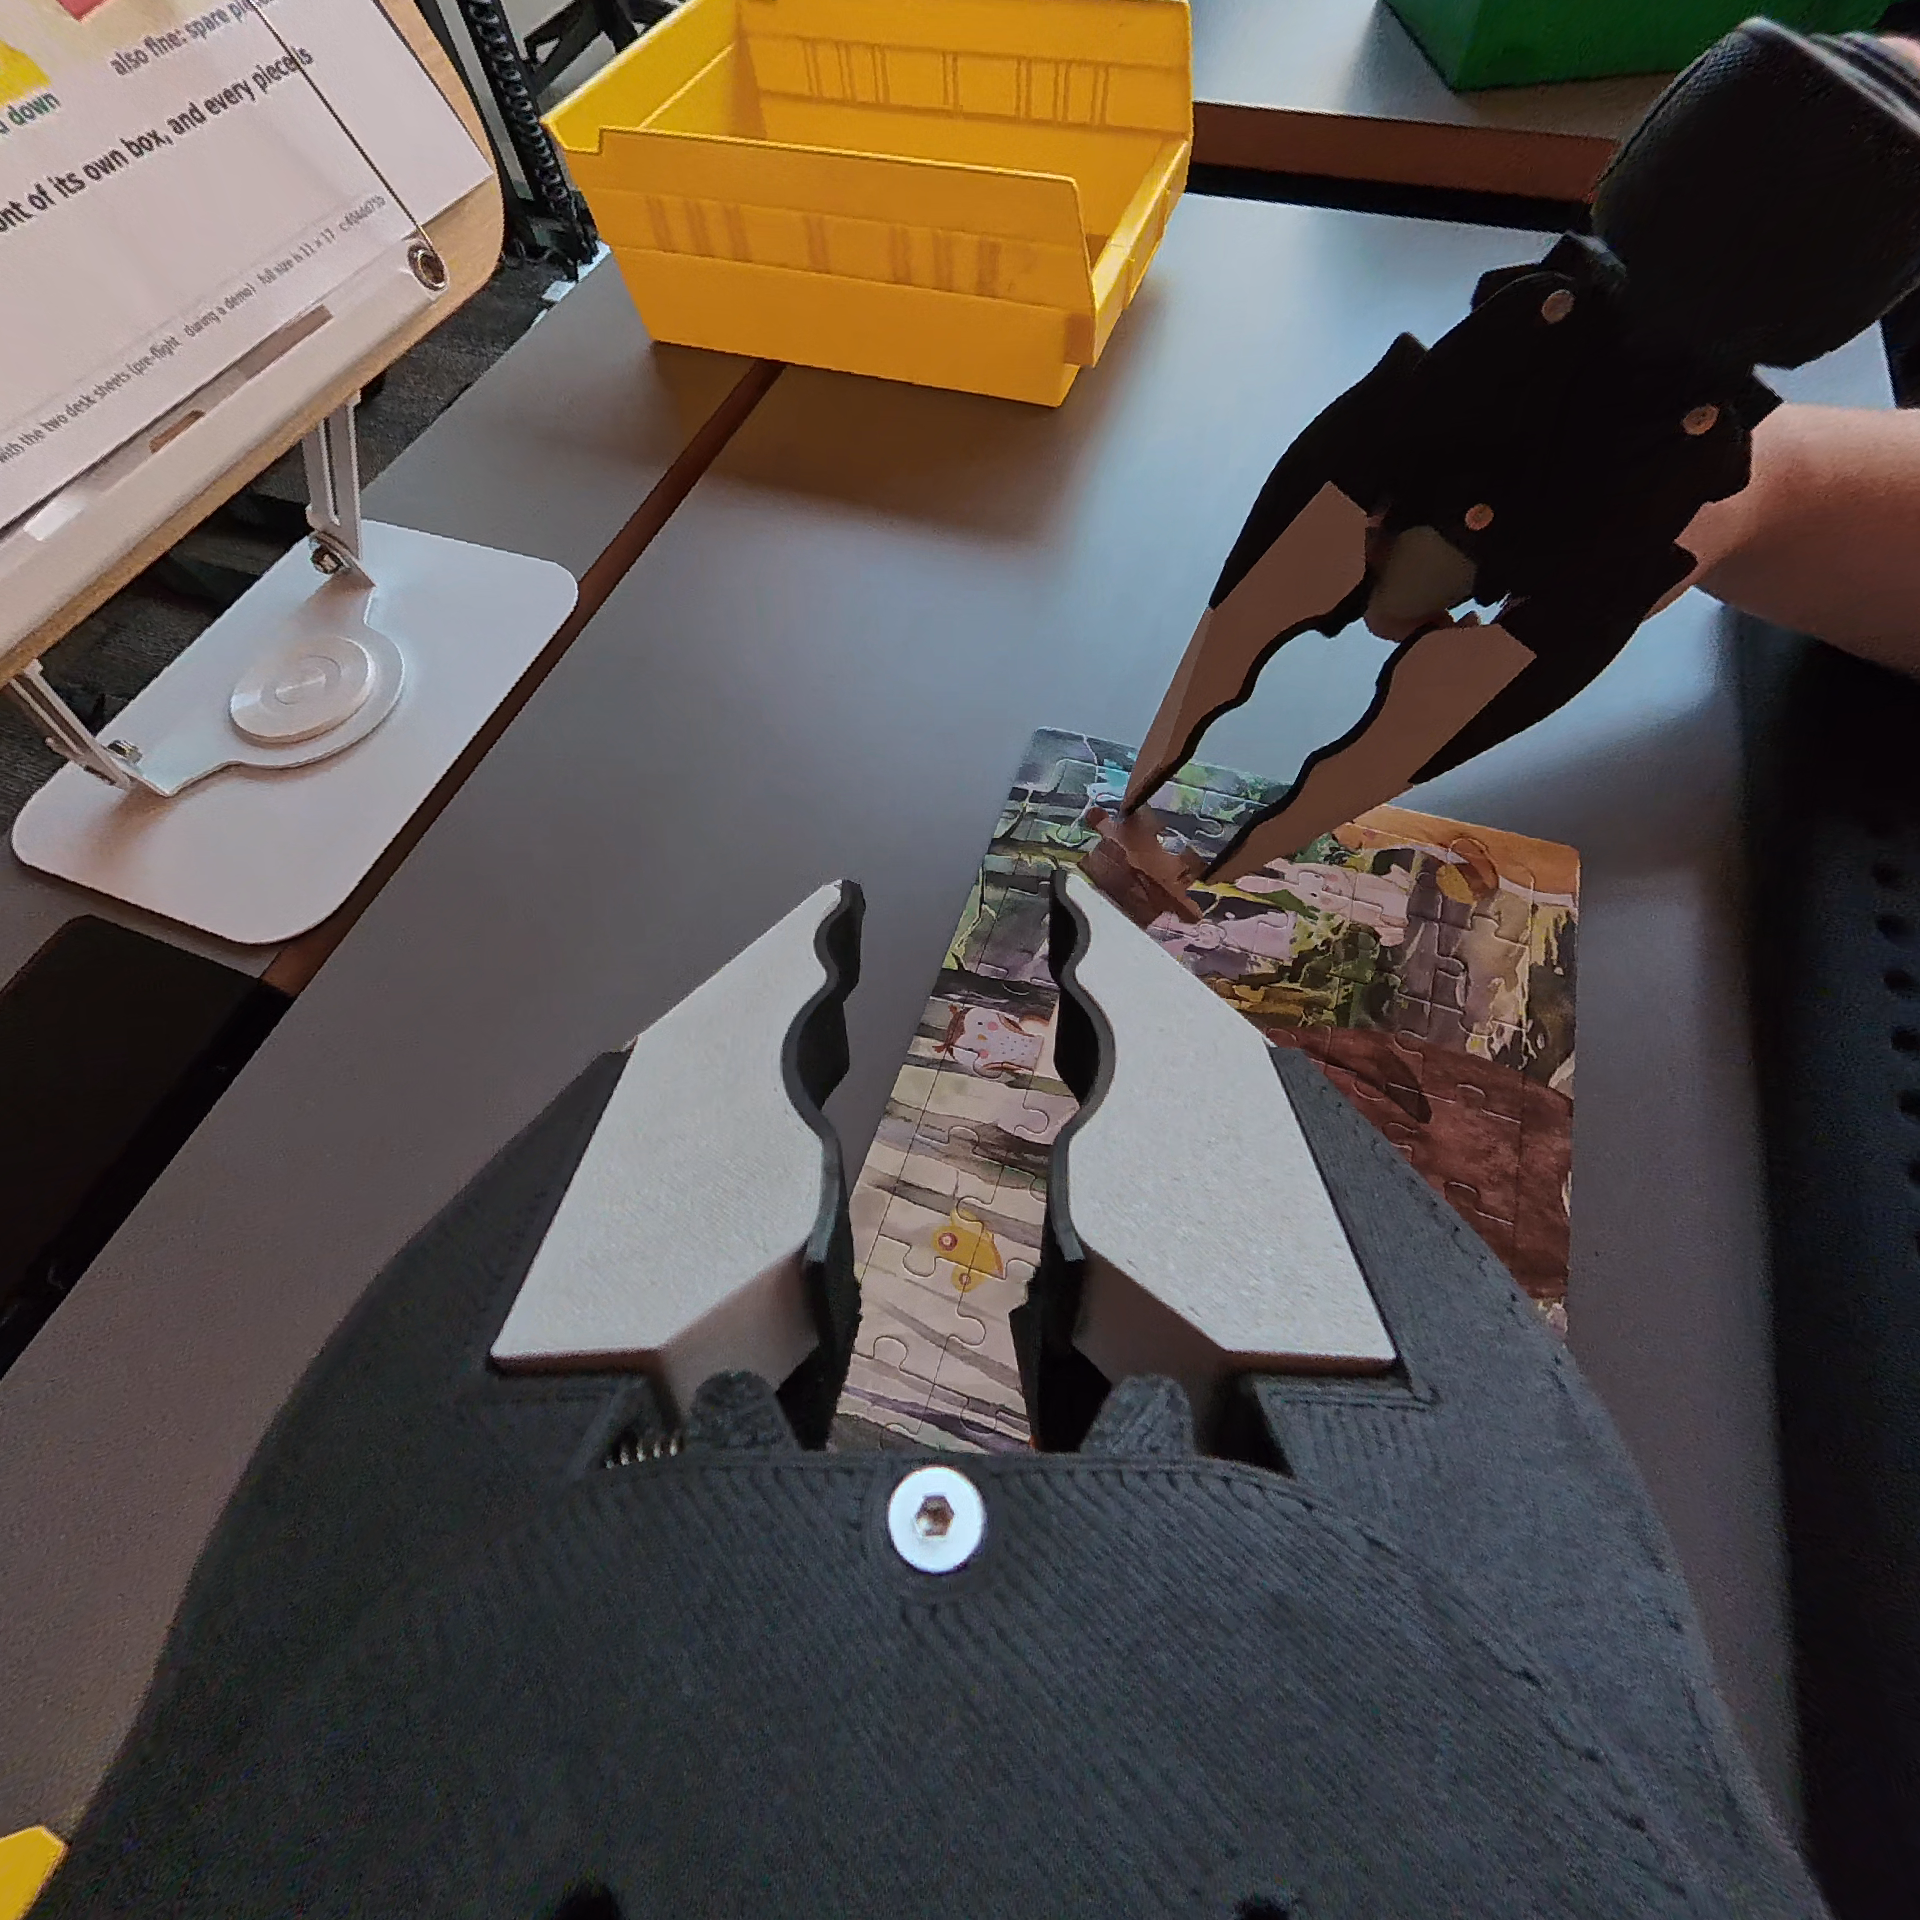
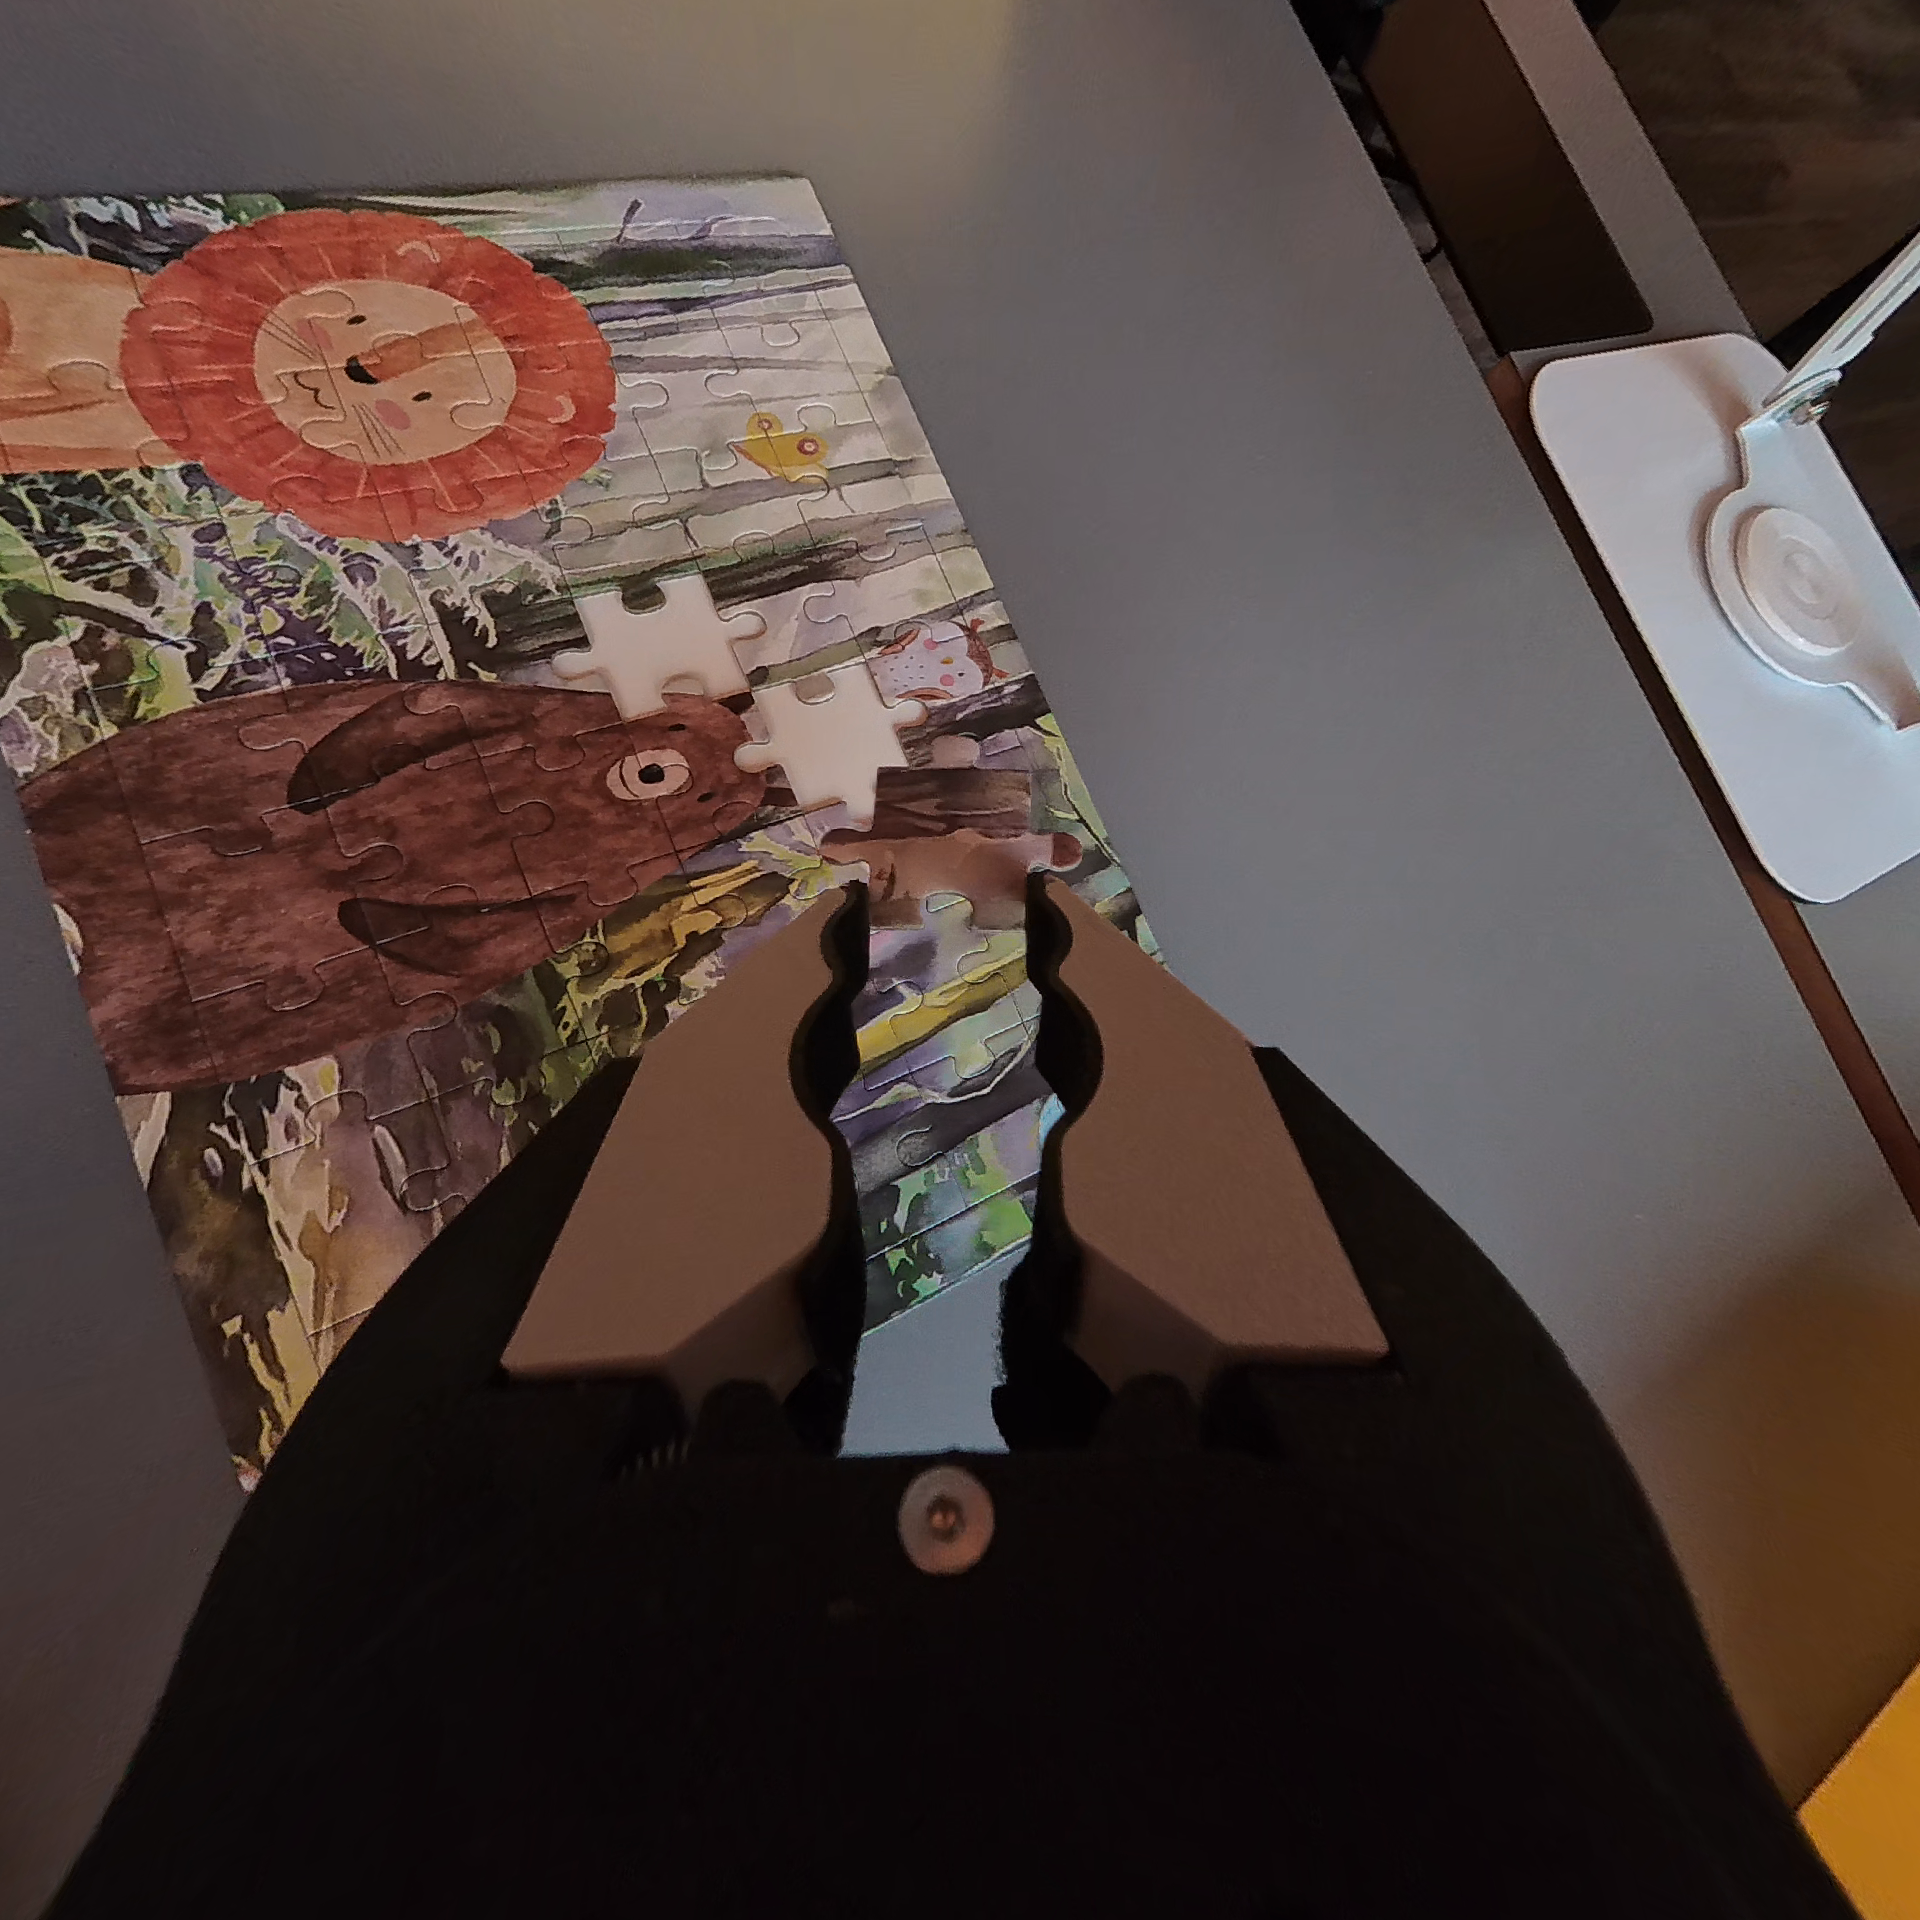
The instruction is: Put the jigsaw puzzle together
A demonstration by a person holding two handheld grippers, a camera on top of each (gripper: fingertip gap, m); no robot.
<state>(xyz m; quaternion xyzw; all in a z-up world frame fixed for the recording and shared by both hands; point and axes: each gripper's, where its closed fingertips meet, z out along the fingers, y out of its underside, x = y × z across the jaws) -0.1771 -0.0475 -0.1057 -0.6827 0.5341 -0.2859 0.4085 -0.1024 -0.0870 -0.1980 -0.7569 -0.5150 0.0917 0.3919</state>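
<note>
The jigsaw puzzle [image 2: 364, 831] lies flat on the grey table [image 2: 1247, 520], nearly whole, with a lion and a brown animal on it. Two white gaps [image 2: 665, 649] [image 2: 836, 743] show near the brown animal's head. My right gripper [image 2: 948, 891] is shut on a loose brown puzzle piece [image 2: 951, 831], held low over the puzzle just beside the nearer gap. In the left wrist view the right gripper [image 1: 1174, 842] and the piece [image 1: 1143, 868] show over the puzzle [image 1: 1403, 987]. My left gripper [image 1: 956, 899] is open and empty above the puzzle's left edge.
A yellow bin [image 1: 883, 208] stands at the back of the table [image 1: 831, 623]. A white stand base [image 1: 291, 727] carrying a board with a paper sheet [image 1: 187, 208] sits left; it also shows in the right wrist view [image 2: 1714, 623]. A green object [image 1: 1610, 42] is far back. One gripper's finger ends stand about 12 cm off the other's.
</note>
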